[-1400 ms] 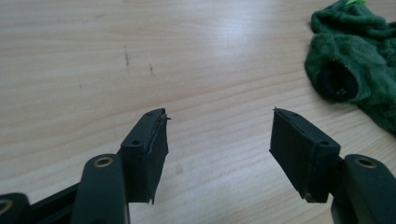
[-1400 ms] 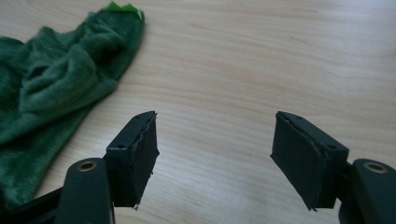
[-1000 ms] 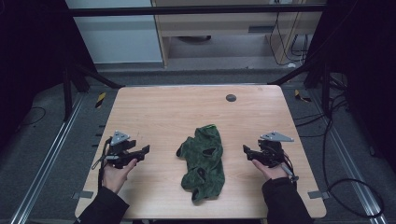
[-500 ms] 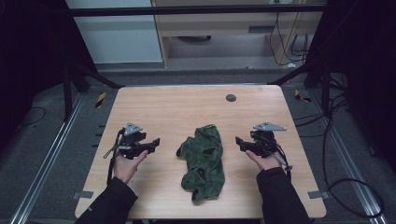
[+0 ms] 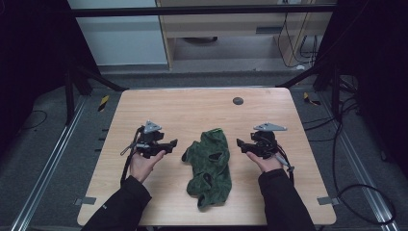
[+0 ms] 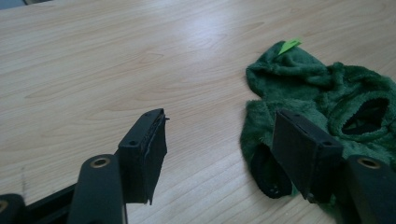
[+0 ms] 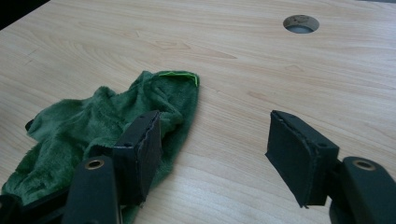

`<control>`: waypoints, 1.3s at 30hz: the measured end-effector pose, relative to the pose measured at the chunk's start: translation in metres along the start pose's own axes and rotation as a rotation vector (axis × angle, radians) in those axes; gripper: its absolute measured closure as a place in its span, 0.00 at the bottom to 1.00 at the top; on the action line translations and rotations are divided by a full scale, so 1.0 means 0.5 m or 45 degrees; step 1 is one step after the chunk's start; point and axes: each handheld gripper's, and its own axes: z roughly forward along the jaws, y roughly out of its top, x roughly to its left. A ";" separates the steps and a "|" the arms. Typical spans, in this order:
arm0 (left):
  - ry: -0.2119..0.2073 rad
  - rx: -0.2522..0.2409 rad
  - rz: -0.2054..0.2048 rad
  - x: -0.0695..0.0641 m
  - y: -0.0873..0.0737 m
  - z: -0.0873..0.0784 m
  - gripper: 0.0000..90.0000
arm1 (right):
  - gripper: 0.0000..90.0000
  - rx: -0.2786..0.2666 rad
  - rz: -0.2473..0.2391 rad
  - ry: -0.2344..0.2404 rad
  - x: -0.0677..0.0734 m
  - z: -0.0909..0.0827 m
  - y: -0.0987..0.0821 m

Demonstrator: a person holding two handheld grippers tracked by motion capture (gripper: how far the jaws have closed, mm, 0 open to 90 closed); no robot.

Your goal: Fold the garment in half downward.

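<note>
A crumpled dark green fleece garment with a bright green tag lies in the middle of the wooden table. My left gripper hovers just left of it, open and empty, its jaws pointing at the cloth's near-left edge. My right gripper hovers just right of it, open and empty as well. In the left gripper view the garment lies beyond the right jaw, with dark openings in the fleece. In the right gripper view the garment sits behind the left jaw, its tag at the top edge.
A round cable hole is cut in the table near the far edge, seen too in the right gripper view as a hole. Bare wood lies around the cloth. Black frame rails and cables surround the table.
Both grippers have moved forward and inward toward the green garment from the table's sides. Their jaws have stayed open. The garment has not moved.
</note>
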 end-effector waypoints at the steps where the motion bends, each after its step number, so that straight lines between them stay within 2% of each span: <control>1: -0.009 0.008 0.017 -0.008 0.004 0.009 0.39 | 0.39 0.000 -0.008 0.004 0.001 0.002 0.001; 7: -0.037 0.016 0.021 -0.022 0.013 0.035 0.40 | 0.41 0.018 -0.003 0.031 0.013 0.020 0.009; 14: -0.068 0.051 0.061 -0.049 0.030 0.080 0.42 | 0.45 0.042 -0.015 0.053 0.027 0.042 0.013; 17: -0.080 0.066 0.049 -0.054 0.032 0.095 0.44 | 0.46 0.053 -0.026 0.060 0.032 0.053 0.012; 25: -0.090 0.137 0.069 -0.065 0.028 0.132 0.46 | 0.49 0.103 -0.017 0.103 0.046 0.086 0.003; 33: -0.106 0.208 0.071 -0.069 0.014 0.165 0.50 | 0.52 0.161 -0.032 0.111 0.054 0.114 -0.010; 39: -0.112 0.237 0.081 -0.074 0.007 0.179 0.53 | 0.56 0.209 -0.039 0.121 0.055 0.129 -0.022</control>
